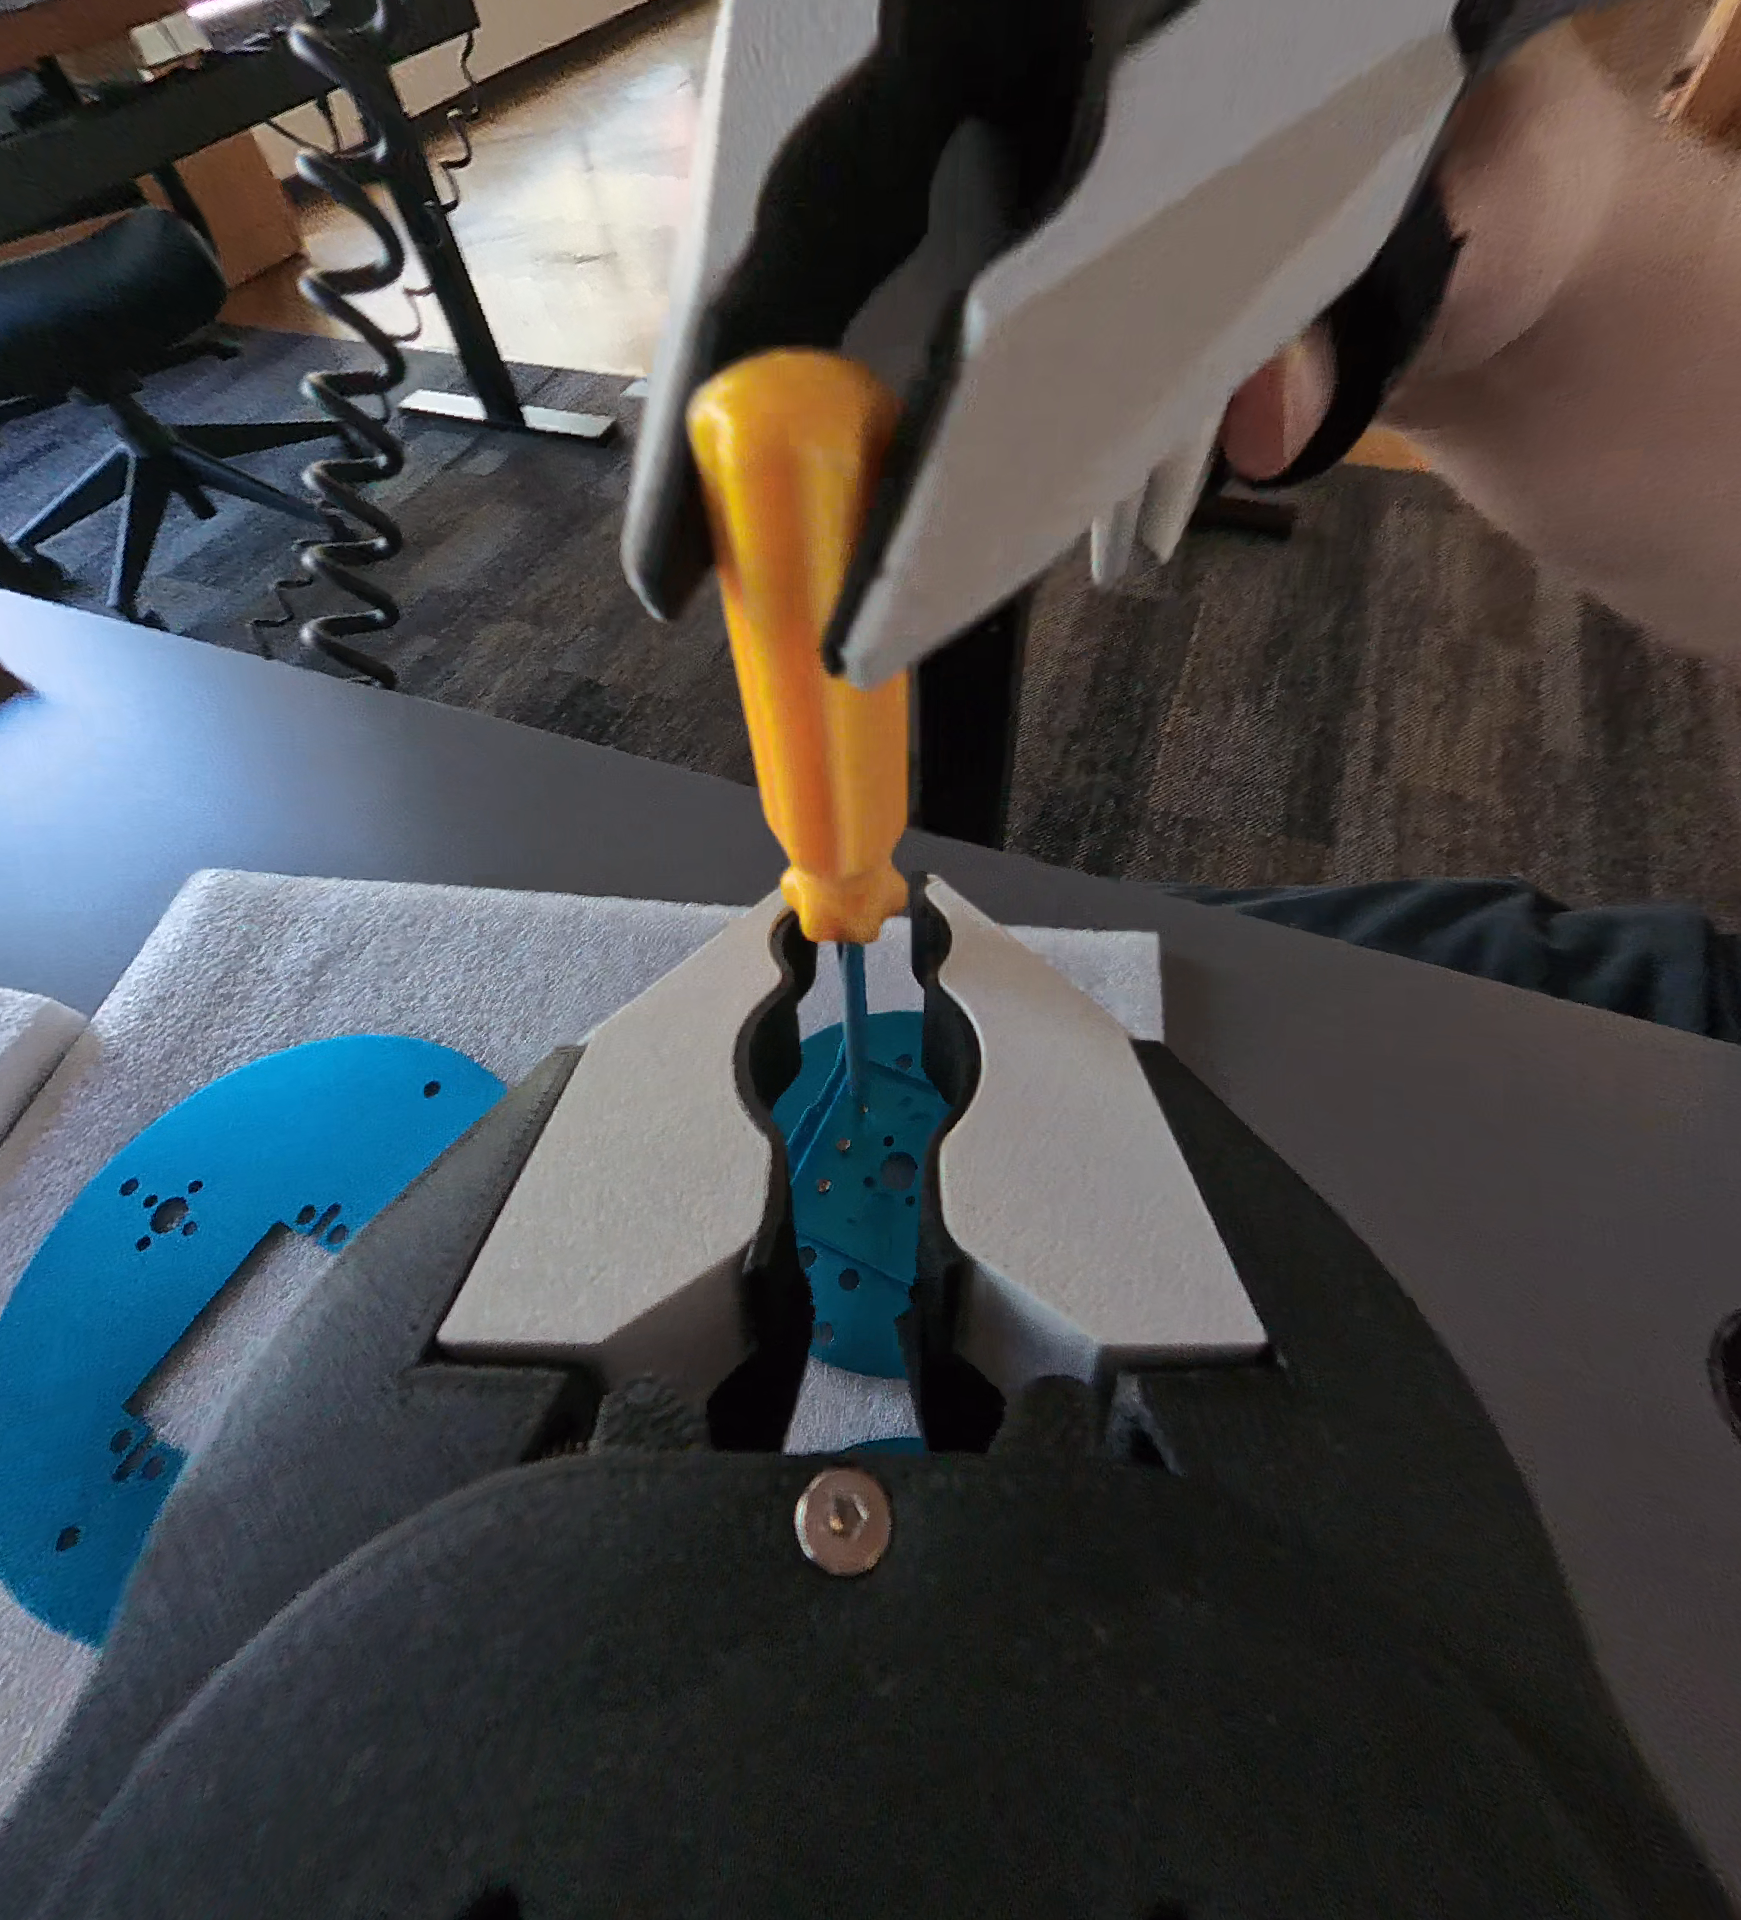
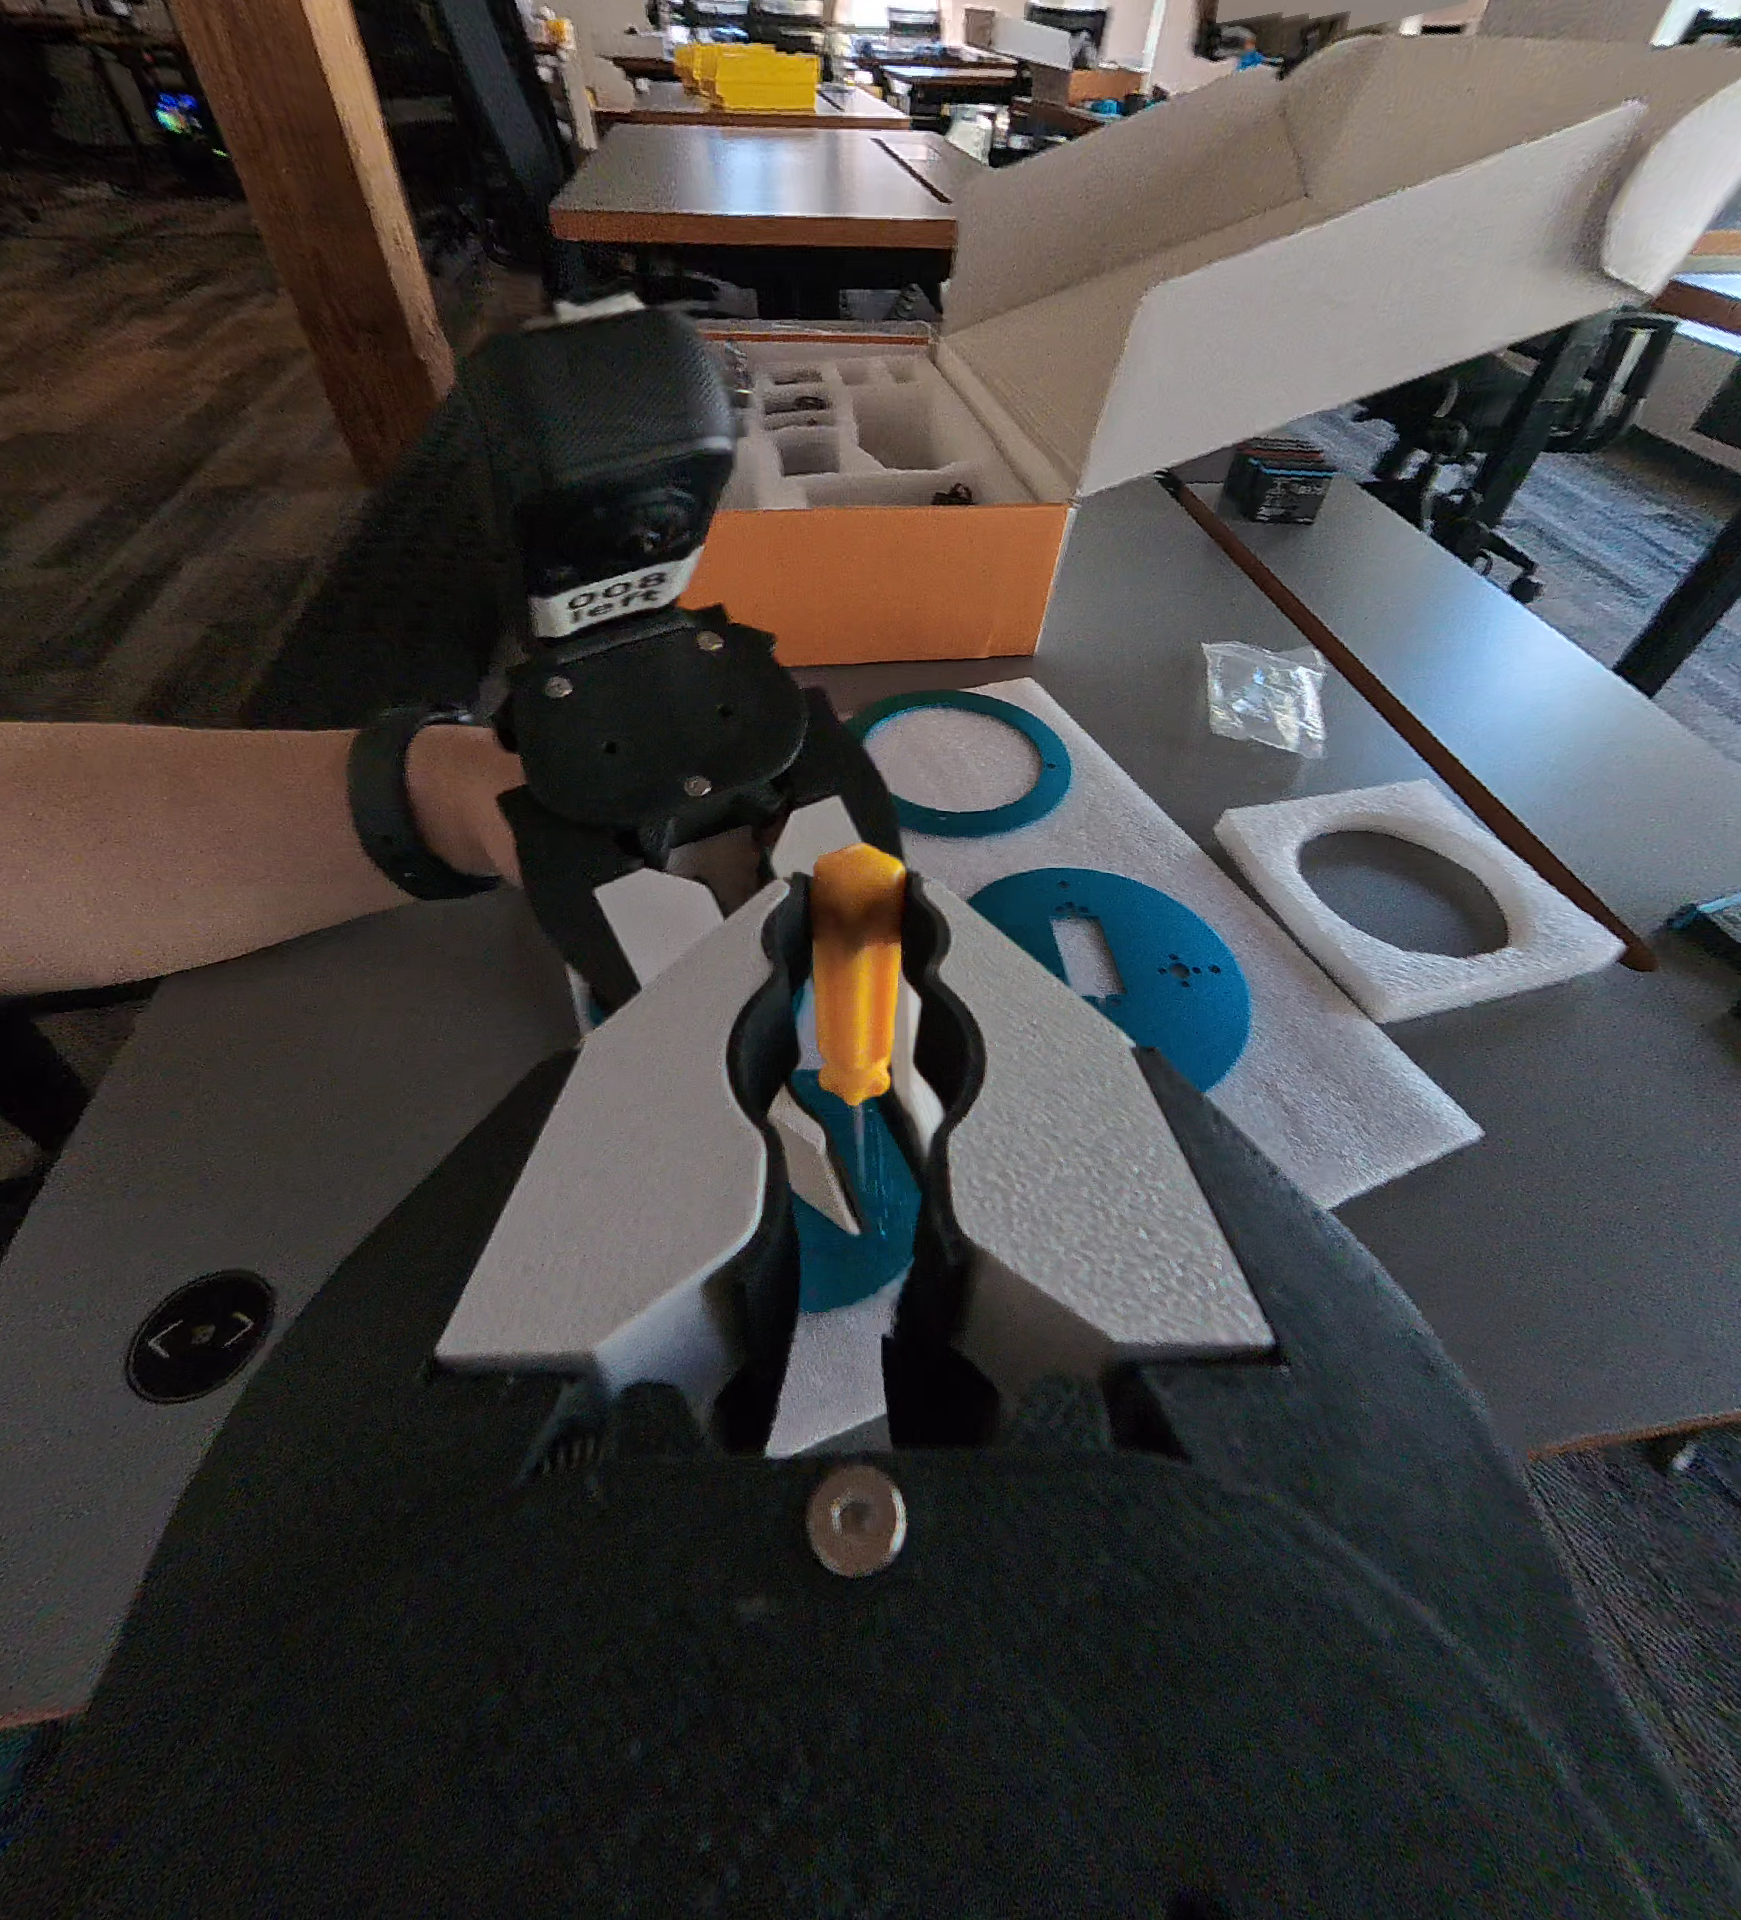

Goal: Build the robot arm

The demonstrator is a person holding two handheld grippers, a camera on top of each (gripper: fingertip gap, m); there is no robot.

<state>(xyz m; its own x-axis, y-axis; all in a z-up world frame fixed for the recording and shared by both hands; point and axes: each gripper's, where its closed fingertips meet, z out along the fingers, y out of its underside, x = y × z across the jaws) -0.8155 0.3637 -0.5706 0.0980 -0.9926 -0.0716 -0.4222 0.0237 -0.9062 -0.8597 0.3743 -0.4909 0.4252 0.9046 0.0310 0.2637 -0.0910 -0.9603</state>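
My right gripper point(image 2: 855, 904) is shut on an orange-handled screwdriver point(image 2: 850, 987), held nearly upright, tip down. In the left wrist view the right gripper point(image 1: 752, 623) comes in from above, and the screwdriver point(image 1: 804, 644) has its thin shaft tip on a small blue bracket with several holes point(image 1: 866, 1174). My left gripper point(image 1: 861, 914) is shut on that bracket, which stands on a blue plate point(image 1: 855, 1340) on white foam point(image 1: 378, 956). In the right wrist view the left gripper's black body point(image 2: 653, 727) is just behind the screwdriver.
A blue round plate with a rectangular cutout point(image 2: 1126, 966) and a blue ring point(image 2: 959, 764) lie on the foam sheet point(image 2: 1344, 1101). A foam square with a round hole point(image 2: 1406, 904), a plastic bag point(image 2: 1261, 696) and an open orange box point(image 2: 876, 582) are on the grey table point(image 2: 1468, 1247).
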